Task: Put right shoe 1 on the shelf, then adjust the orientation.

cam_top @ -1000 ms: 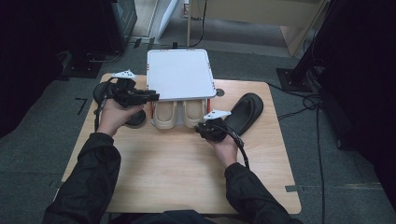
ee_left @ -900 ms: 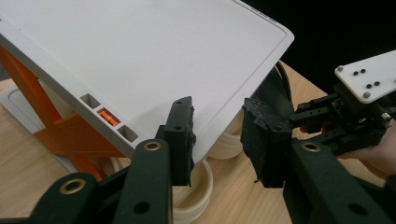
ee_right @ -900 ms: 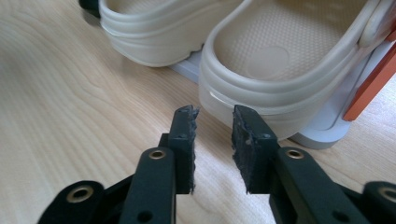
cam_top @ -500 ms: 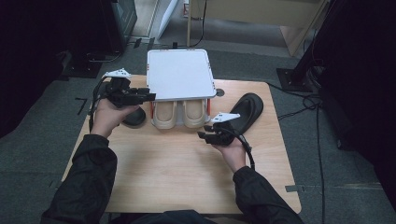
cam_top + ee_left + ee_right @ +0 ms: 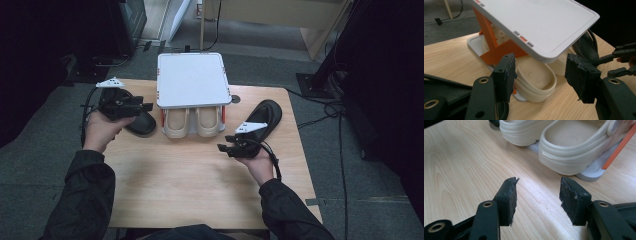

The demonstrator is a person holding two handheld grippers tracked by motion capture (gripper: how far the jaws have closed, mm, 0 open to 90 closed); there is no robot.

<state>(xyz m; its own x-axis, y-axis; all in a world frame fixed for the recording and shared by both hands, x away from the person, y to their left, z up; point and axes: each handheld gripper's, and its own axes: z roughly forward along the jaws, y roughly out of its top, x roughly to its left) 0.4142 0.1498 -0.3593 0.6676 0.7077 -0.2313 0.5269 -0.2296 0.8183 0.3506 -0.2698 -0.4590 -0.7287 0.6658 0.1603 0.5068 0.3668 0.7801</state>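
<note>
Hovering over a black slipper (image 5: 141, 124), left hand-held gripper (image 5: 145, 106) agape, jaws just been opening, nothing between | beige clogs (image 5: 192, 121) on white rack (image 5: 190, 80) mid-worktop (image 5: 200, 180); left gripper view reveals orange struts (image 5: 489, 32) | right hand-held gripper (image 5: 223, 148) likewise just spread wide, empty, near second black slipper (image 5: 263, 115).

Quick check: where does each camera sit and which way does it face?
High view: above the person's side, looking down on the wooden table; forearms and both hand-held grippers show.
Left gripper view: looks past its open jaws at the white orange-braced shoe rack.
Right gripper view: low over the table, open jaws toward the cream rubber clogs.
All three share the clogs.
</note>
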